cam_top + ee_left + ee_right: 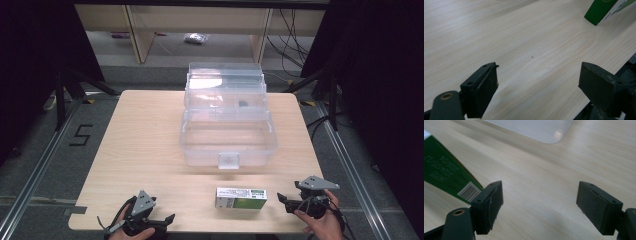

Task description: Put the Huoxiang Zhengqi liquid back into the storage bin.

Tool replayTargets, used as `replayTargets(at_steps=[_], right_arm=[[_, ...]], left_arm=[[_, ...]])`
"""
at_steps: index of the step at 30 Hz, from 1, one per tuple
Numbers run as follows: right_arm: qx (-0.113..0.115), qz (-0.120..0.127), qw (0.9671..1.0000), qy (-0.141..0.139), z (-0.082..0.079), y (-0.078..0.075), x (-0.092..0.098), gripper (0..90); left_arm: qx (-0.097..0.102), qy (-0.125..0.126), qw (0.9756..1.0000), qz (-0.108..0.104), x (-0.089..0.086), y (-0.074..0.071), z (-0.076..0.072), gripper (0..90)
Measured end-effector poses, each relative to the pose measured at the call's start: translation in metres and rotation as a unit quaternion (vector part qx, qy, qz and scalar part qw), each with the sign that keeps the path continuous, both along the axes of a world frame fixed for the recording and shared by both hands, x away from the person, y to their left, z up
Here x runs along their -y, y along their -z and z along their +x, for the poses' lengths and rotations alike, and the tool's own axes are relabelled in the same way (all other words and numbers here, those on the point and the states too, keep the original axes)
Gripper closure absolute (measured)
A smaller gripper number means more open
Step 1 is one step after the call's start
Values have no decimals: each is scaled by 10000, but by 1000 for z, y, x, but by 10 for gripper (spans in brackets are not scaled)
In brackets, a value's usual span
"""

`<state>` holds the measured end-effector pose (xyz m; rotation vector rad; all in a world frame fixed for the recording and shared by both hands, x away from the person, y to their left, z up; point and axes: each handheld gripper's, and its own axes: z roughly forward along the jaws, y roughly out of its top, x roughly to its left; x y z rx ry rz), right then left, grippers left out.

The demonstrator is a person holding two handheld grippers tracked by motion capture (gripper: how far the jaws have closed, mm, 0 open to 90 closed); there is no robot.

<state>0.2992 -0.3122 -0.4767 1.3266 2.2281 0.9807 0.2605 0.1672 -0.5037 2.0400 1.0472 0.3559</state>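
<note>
A green and white carton (241, 198) lies flat near the table's front edge, between my two grippers. Its green corner (602, 10) sits at the top right of the left gripper view, and its barcode end (446, 176) lies at the left of the right gripper view. My left gripper (167, 220) rests at the front left, open, with bare wood between its jaws (539, 80). At the front right my right gripper (283, 200) is also open, pointing toward the carton, with nothing between its jaws (539, 205).
A clear plastic box (227, 142) with its hinged lid raised stands at the table's middle back; a small dark object (243, 104) shows through it. Its rounded corner (544, 131) is ahead of the right gripper. Dark stands and cables flank the table.
</note>
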Motion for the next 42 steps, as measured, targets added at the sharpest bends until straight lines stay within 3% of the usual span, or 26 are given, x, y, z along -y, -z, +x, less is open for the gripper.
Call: replayTargets(at_steps=[1,2,5,7,8,10,15,17,26,28,30,31,33,34,37,39,40,42], right_arm=[[0,0,10000,0,0,0,0,231],[140,-179,9994,-259,2,-4,1,230],[76,-175,9994,-272,0,-8,-2,230],[231,-276,9981,-501,2,-12,-2,231],[76,-142,9986,-497,0,-17,-4,232],[73,3,9982,-588,-3,-24,-5,233],[27,-24,9977,-682,-9,-37,-8,225],[136,-42,9966,-817,-11,-42,-9,221],[170,28,9932,-1150,-18,-63,-24,191],[362,-140,9888,-1443,-15,-71,-35,174],[306,-128,9883,-1490,-15,-73,-40,165],[344,-161,9865,-1595,-15,-74,-45,153],[314,-266,9805,-1923,-12,-79,-58,157],[265,-285,9802,-1939,-12,-80,-62,158],[236,-491,9724,-2271,-8,-81,-77,158],[194,-604,9685,-2410,-7,-79,-88,158],[137,-643,9681,-2419,-7,-78,-92,159],[31,-886,9614,-2605,-2,-74,-103,161]], left_arm=[[2,7,10000,7,0,0,0,149],[-24,7,10000,30,0,-1,0,149],[-1,-34,10000,4,1,0,0,149],[-14,-20,10000,86,-1,0,1,149],[-25,-25,10000,85,-1,0,1,149],[-19,-19,10000,80,-1,0,1,149],[-8,-30,10000,78,0,0,1,149],[-7,-28,10000,75,0,0,1,149],[-3,-36,10000,63,0,0,1,149],[-8,-12,10000,67,0,0,2,149],[-16,-21,10000,66,0,0,2,149],[-2,-30,10000,66,0,0,2,149],[0,-19,10000,68,0,0,2,149],[-5,-16,10000,61,0,0,2,149],[-1,-11,10000,79,0,0,1,149],[-7,0,10000,-54,1,0,1,149],[-7,47,10000,16,0,-1,1,149],[-11,8,10000,49,-2,-2,1,149]])
